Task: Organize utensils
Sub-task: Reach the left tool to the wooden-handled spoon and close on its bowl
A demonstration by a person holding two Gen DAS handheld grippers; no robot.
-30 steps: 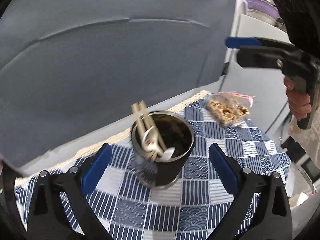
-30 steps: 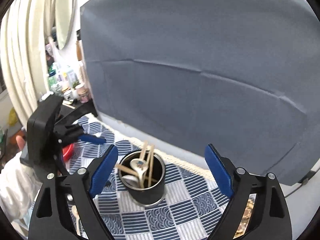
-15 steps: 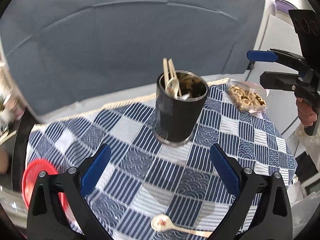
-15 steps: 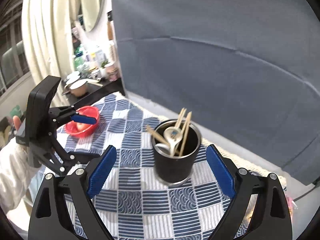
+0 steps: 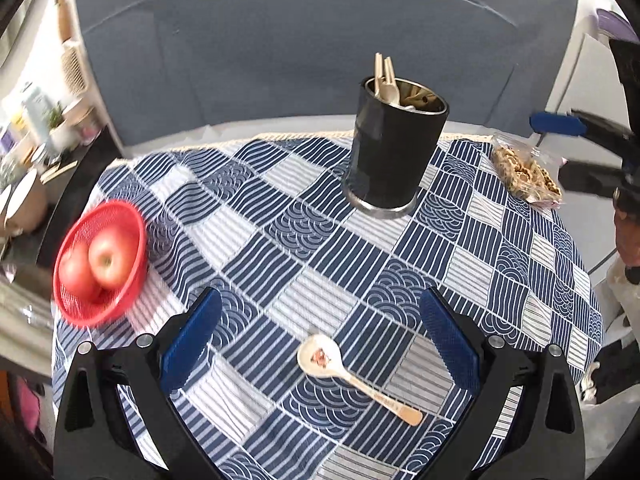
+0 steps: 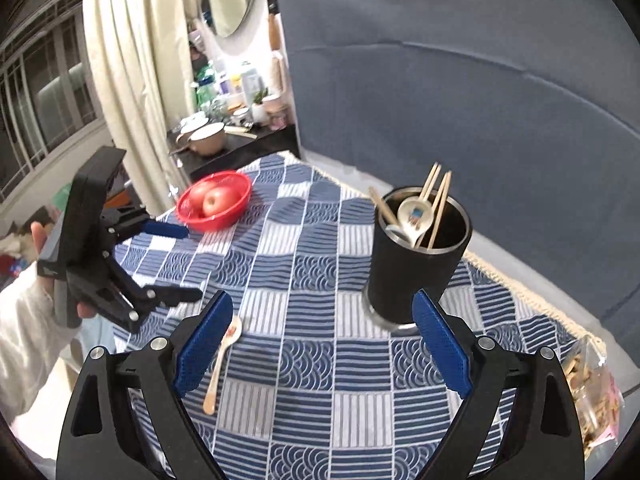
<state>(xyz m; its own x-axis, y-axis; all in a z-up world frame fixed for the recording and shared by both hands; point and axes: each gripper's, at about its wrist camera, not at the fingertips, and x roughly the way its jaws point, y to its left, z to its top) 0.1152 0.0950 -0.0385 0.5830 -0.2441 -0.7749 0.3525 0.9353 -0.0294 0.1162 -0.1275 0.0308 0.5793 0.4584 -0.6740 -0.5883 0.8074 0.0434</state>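
Lying loose on the blue-and-white checked cloth [image 5: 320, 248] near the bottom centre of the left wrist view is one ceramic spoon [image 5: 352, 376], its bowl toward the upper left and its handle running to the lower right; it sits between the two blue-padded fingers of the left gripper [image 5: 320, 344], which are spread wide apart and hold nothing. In the right wrist view the same spoon shows at the lower left, just beside the left finger of the right gripper [image 6: 320, 344], whose fingers are likewise spread wide and empty. One black holder [image 5: 394, 148] with a metal rim stands upright on the desk, upper right of centre in the left wrist view and right of centre in the right wrist view. Inside it are one patterned spoon [image 6: 416, 216], a second pale spoon partly hidden beneath it, and wooden chopsticks [image 6: 436, 204], of which four sticks can be counted poking above the rim. One red basket [image 5: 100, 264] sits at the left edge of the cloth holding two apples [image 5: 108, 262]. One clear bag of snacks [image 5: 524, 174] lies at the right edge of the cloth, well apart from the holder. A sleeve [image 6: 24, 340] and hand grip the left gripper's handle at the left edge of the right wrist view.
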